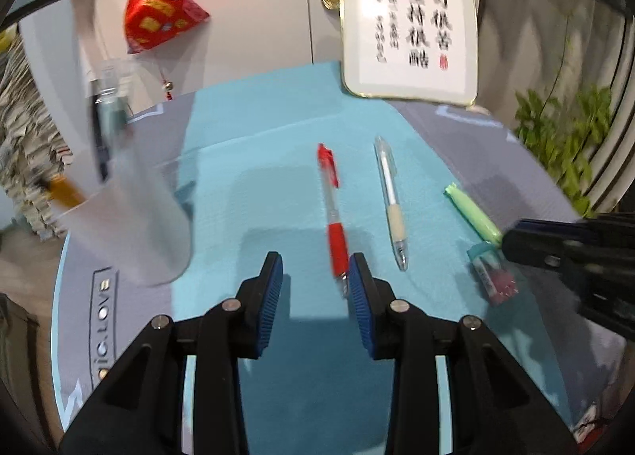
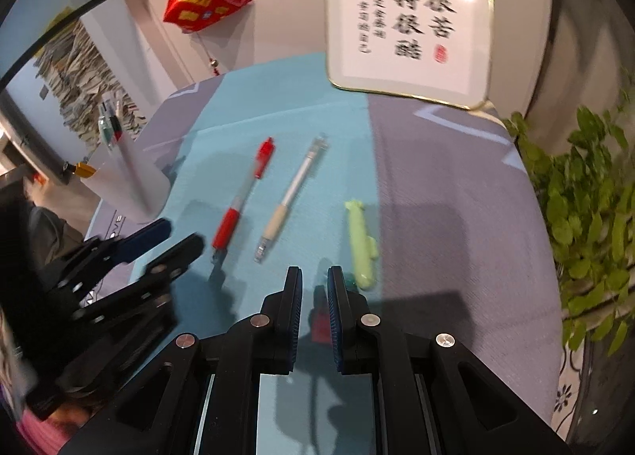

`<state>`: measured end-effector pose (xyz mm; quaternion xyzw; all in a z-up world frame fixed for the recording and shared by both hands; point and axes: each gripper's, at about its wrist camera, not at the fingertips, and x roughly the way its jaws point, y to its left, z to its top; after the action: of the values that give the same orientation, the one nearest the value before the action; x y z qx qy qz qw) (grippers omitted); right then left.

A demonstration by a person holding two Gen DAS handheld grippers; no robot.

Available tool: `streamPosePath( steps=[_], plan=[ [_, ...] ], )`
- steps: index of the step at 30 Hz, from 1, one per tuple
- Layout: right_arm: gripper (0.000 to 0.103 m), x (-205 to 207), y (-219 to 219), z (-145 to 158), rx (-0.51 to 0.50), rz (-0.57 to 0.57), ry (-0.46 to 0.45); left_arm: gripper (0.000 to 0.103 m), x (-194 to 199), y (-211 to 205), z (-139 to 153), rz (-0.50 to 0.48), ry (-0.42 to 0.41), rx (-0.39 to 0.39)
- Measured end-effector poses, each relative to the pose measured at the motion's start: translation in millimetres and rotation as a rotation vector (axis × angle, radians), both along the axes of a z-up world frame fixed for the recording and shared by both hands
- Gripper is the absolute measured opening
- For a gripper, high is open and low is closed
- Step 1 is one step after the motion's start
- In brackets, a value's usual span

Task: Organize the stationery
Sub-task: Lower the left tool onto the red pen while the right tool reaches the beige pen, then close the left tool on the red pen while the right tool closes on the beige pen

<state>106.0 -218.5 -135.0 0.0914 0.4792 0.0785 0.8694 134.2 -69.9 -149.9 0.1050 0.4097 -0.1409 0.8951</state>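
A red pen, a clear pen with a beige grip, a green highlighter and a small teal and pink case lie side by side on a teal mat. My left gripper is open just above the mat. Nothing is between its pads, and the red pen's tip is beside the right pad. My right gripper hovers over the case with its jaws nearly together, gripping nothing. The green highlighter lies just to its right. The left gripper shows at the left of the right wrist view.
A white pen cup holding several pens stands on the mat's left side. A framed calligraphy board leans at the back. A leafy plant hangs over the right edge, and a red pouch hangs on the wall.
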Motion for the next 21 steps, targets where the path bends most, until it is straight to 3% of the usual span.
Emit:
streamPosePath(
  steps=[4, 6, 7, 8, 9, 16, 18, 21],
  plan=[
    [0.012, -3.5, -13.0, -1.9, 0.018, -0.02, 0.002, 0.033, 13.2, -8.5, -14.0, 0.02, 0.034, 0.031],
    [0.012, -2.0, -14.7, -1.9, 0.029, -0.021, 0.001, 0.032, 18.1, -5.6, -15.7, 0.036, 0.044, 0.006],
    [0.012, -0.4, -14.2, -2.3, 0.035, -0.019, 0.001, 0.029, 19.7, -4.2, -15.4, 0.035, 0.057, -0.006],
    [0.012, 2.3, -12.3, -3.1, 0.039, -0.015, 0.005, 0.014, 21.1, -2.7, -15.0, 0.032, 0.073, -0.023],
    [0.012, 3.9, -10.3, -3.8, 0.04, -0.012, 0.008, 0.01, 22.7, 1.1, -14.2, 0.03, 0.104, -0.059],
    [0.012, 26.1, 13.6, -8.9, 0.038, 0.005, 0.034, 0.009, -6.4, 37.4, -1.0, 0.04, 0.125, -0.134],
    [0.015, 37.0, 22.2, -11.3, 0.032, -0.003, 0.056, 0.009, -22.6, 46.6, 2.2, 0.032, 0.112, -0.126],
    [0.03, 51.4, 33.8, -13.0, 0.035, -0.02, 0.066, 0.009, -45.1, 62.2, 6.4, 0.033, 0.084, -0.115]
  ],
)
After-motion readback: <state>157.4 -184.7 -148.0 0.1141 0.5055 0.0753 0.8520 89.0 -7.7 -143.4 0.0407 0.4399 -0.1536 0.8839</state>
